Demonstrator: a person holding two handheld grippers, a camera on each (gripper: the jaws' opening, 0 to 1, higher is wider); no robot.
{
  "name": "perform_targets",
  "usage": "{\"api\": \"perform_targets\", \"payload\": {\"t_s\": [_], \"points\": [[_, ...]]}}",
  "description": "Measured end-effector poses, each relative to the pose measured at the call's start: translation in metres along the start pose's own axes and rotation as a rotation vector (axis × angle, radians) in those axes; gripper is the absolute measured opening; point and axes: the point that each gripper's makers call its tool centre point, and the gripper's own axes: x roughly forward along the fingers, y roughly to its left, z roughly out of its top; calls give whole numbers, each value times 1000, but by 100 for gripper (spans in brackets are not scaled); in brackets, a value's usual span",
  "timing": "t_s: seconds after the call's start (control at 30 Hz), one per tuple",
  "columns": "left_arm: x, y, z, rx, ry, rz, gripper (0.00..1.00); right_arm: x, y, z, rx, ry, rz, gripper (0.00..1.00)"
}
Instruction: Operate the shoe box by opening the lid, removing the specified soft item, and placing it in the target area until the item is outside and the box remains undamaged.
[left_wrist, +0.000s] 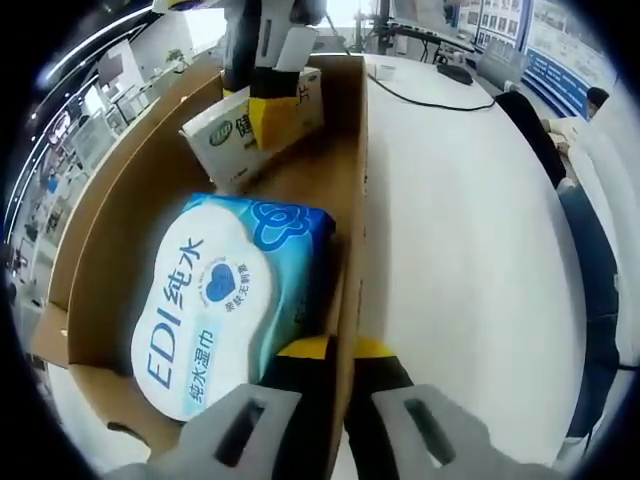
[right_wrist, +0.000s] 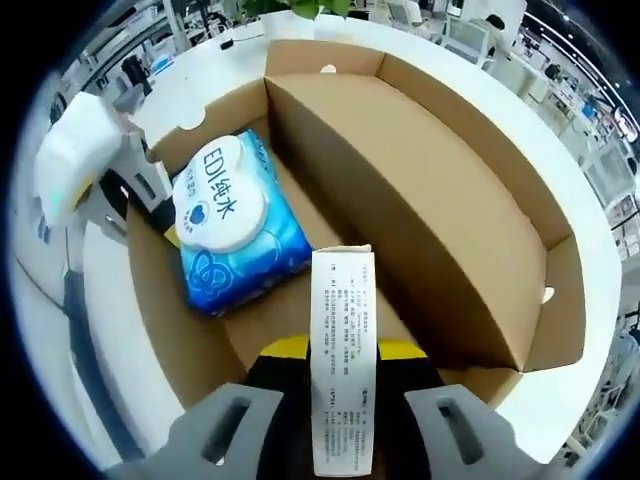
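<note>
Clamped at six o'clock in the right gripper view: white printed carton (right_wrist: 343, 360), pinched between the jaws of the right gripper (right_wrist: 343, 405), raised above the open shoe box (right_wrist: 480, 150). Lying flat on the box floor at ten o'clock from the carton: blue wet-wipe pack (right_wrist: 235, 240). In the left gripper view, left gripper (left_wrist: 335, 385) straddling the box's side wall at six o'clock, one jaw inside beside the pack, one outside over the white table (left_wrist: 470, 230); jaws narrow around the wall. Lid folded open.
</note>
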Motion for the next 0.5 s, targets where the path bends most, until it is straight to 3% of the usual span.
{"api": "perform_targets", "payload": {"t_s": [0.5], "points": [[0,0,0,10,1,-1,2,-45,6,13,66,-78,-68,20]]}}
